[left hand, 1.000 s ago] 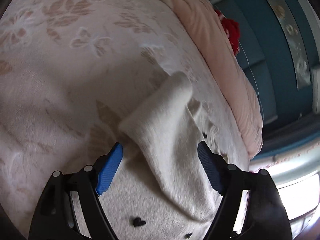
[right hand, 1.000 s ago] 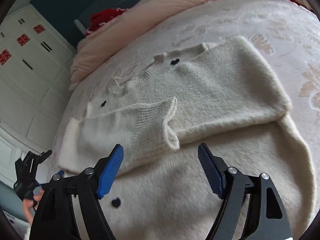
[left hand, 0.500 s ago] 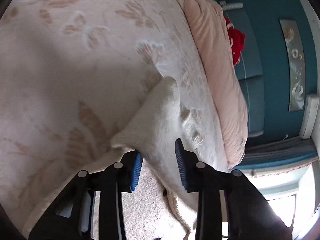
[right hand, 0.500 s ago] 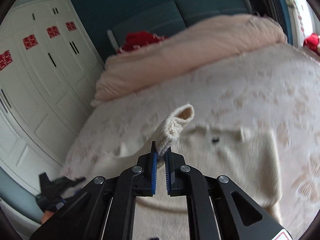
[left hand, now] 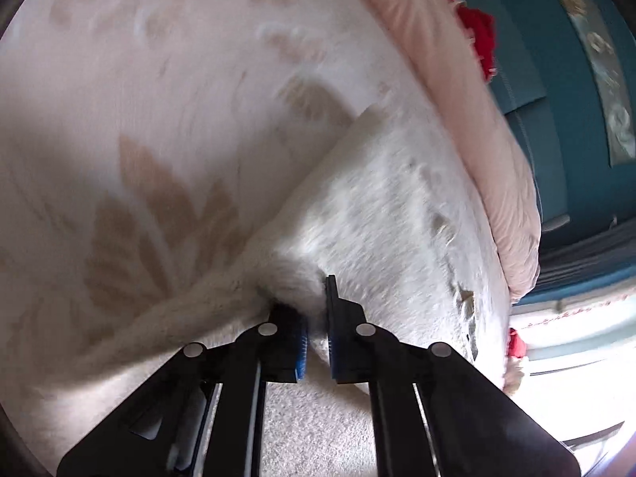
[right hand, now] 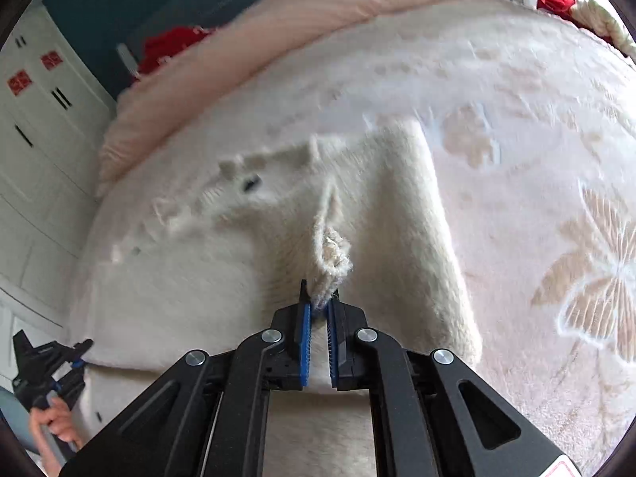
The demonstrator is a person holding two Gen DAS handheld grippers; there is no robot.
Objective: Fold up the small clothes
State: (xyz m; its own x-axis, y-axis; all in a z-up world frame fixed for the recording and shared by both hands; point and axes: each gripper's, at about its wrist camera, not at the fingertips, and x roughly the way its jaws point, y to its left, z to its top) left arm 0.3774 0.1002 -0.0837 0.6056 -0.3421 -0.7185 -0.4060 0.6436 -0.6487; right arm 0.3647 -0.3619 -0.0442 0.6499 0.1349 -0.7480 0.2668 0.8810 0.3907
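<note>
My left tool (left hand: pixel 316 310) is pinched tight on a corner of the fluffy cream knitted sweater (left hand: pixel 381 214), which lies on the pale pink flowered bed blanket (left hand: pixel 139 119). My right tool (right hand: pixel 317 302) is pinched tight on the sweater's ribbed cuff (right hand: pixel 330 258). I think the soft knit could slip out if I pull too hard, or the folded layers could drag and bunch up. The sweater's long side seems to run away from me, its neck end toward the peach pillow roll (right hand: pixel 278 12)
</note>
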